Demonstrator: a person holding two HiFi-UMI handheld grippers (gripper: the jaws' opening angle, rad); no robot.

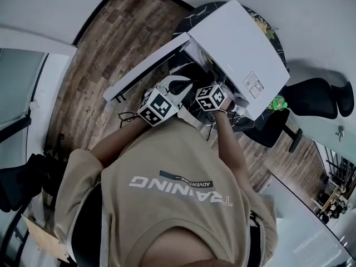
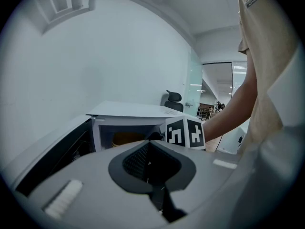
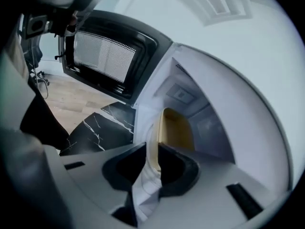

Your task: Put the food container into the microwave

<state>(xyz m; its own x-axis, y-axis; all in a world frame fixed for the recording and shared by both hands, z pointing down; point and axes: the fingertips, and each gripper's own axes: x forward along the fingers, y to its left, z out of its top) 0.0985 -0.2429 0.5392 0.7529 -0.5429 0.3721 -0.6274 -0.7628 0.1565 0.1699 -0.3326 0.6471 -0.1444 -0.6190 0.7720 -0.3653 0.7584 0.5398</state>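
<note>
Right gripper is clenched on the near rim of the food container. The container reaches straight ahead from the jaws and sits inside the cavity of the open microwave. Beyond it, the microwave door stands swung wide above the black marble table. Left gripper has its pads pressed together on nothing. It hovers just outside the opening, beside the right gripper's marker cube.

Right tongs clamped, left tongs seemingly closed.
</note>
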